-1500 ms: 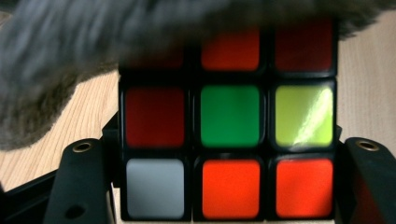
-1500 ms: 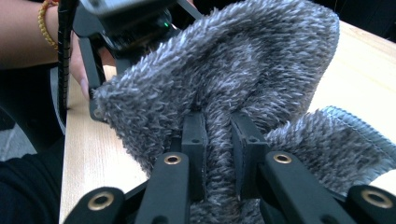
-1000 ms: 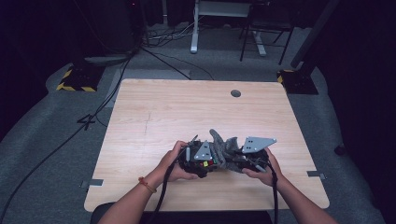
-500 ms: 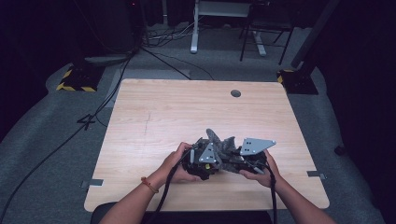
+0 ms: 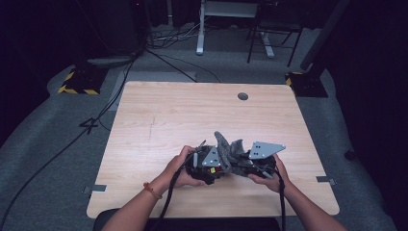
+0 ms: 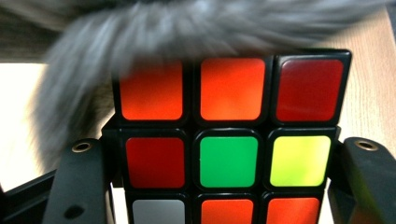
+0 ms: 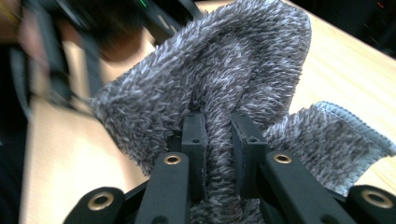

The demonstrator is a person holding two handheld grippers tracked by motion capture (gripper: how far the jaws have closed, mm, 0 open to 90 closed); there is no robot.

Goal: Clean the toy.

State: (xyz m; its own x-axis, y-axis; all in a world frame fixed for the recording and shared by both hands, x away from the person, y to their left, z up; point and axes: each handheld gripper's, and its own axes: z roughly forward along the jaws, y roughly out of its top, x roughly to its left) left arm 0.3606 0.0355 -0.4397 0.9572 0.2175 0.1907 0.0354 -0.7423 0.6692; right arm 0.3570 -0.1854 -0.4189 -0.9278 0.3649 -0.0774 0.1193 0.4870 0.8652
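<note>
A Rubik's cube [image 6: 229,140] with orange, red, green, yellow and white stickers sits between the black jaws of my left gripper [image 6: 224,149], which is shut on its two sides. A grey fuzzy cloth [image 7: 224,70] is pinched in a fold by my right gripper [image 7: 217,126]. The cloth [image 6: 187,28] lies blurred over the cube's top edge. In the high view both grippers meet near the table's front edge, the left gripper [image 5: 211,167] facing the right gripper [image 5: 243,166], with the cloth [image 5: 227,148] bunched up between them.
The light wooden table [image 5: 168,110] has a round cable hole [image 5: 243,96] near its far edge. Behind it on the grey floor are cables, desk legs [image 5: 199,29], a chair frame and yellow-black striped bases [image 5: 77,82].
The cloth has shifted a little against the cube. Both hands stay at the same spot near the table's front edge.
</note>
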